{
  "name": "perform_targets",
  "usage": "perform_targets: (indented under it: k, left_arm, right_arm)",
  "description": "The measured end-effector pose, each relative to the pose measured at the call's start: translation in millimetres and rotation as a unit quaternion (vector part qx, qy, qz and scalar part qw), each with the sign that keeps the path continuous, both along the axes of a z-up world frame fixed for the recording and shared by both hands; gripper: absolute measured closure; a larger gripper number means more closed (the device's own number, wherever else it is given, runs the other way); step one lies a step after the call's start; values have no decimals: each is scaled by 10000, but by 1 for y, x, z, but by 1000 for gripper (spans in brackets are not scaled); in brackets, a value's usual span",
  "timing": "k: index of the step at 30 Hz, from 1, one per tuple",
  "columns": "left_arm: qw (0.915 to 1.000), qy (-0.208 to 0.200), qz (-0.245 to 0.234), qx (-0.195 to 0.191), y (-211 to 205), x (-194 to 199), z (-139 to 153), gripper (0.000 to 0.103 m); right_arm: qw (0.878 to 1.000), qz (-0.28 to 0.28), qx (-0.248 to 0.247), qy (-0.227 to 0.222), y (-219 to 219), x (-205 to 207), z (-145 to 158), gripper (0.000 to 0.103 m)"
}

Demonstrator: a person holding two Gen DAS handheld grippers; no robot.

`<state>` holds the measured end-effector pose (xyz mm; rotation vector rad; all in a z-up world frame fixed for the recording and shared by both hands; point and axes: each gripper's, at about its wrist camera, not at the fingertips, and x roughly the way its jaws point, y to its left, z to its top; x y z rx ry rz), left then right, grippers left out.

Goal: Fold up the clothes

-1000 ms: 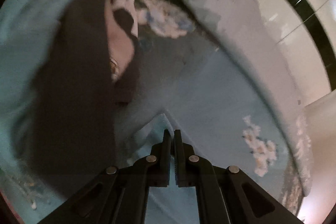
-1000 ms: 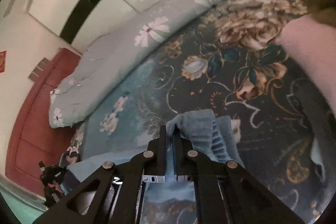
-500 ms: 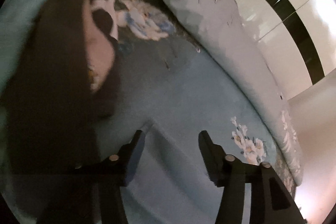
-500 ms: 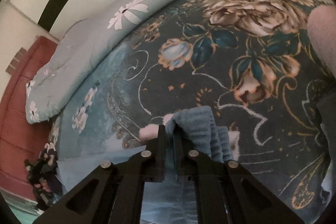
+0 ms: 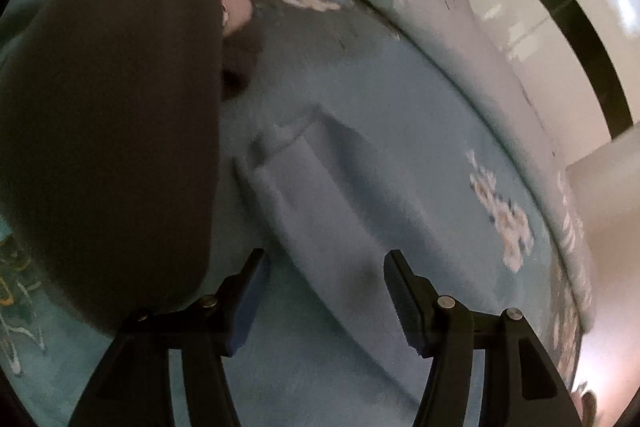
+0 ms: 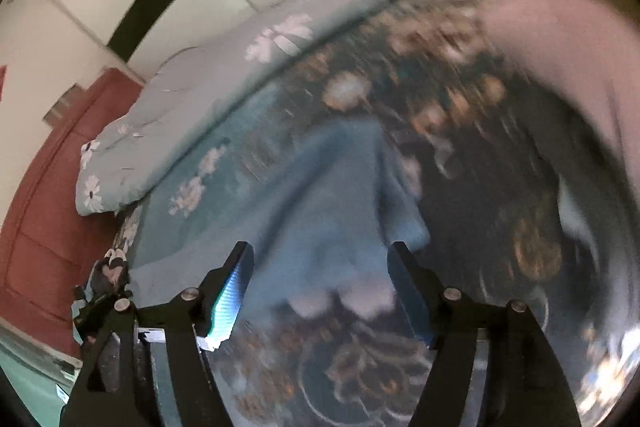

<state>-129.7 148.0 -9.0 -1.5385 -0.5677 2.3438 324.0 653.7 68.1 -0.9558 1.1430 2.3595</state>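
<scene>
Floral bed – blue garment, rolled duvet on it

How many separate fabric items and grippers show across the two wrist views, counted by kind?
Light blue garment: 1
Dark grey garment: 1
Pale daisy-print quilt: 1
Dark floral bedspread: 1
Grippers: 2, left gripper and right gripper, both open, jaws just opened, clear of the cloth
Total: 6

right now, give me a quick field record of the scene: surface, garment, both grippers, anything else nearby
surface: floral bedspread
garment: blue garment lying on the bedspread, released
left gripper: open, jaws just opened, touching nothing
right gripper: open, jaws just opened, cloth below, not pinched
nearby: dark garment beside the blue one; daisy quilt along the far edge
</scene>
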Motion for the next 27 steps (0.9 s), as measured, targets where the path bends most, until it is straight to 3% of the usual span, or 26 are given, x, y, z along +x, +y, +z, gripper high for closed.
perform_targets:
  k: [4,6,8,12,13,14,15,18,21,24,27]
  left_arm:
    - [9991,114,250,315,-7,-3,-1,41]
    - [9980,123,382,486,-12,-4,-3,43]
    - [9974,109,504,511,-14,-6,-5,57]
    - [9957,47,692,617,-21,-6,-9,83]
    - [9948,56,731,707,-24,-5,-9,89]
    - [9938,67,769,801,-26,-3,-10,91]
    - [9935,105,775,828,-26,-2,-8,91]
    - [9929,291,652,948,-29,8,8,92]
    - [9925,498,520,990,-36,19,23,99]
    - [9945,608,513,687,-43,25,25,99]
    - [9932,302,592,956,-47,22,8,99]
  right_arm:
    - [9956,-314,-873,126,11,2,-38,32]
    - [9931,-451,-1036,327,13,0,-42,31]
    - [9902,-526,-1139,612,16,-3,-42,31]
    - [9876,-678,-1204,745,16,-15,-44,32]
    - [9870,-719,-1206,783,16,-17,-45,35]
    - [9863,-770,-1213,812,17,-18,-45,51]
    - [9864,-817,-1190,782,18,-20,-44,76]
    - [9892,-750,-968,802,24,-21,-29,93]
    - [9915,-741,-467,961,30,-2,4,94]
    - [9940,-912,-145,593,37,12,7,94]
    - [9957,-862,-265,233,40,20,-11,94]
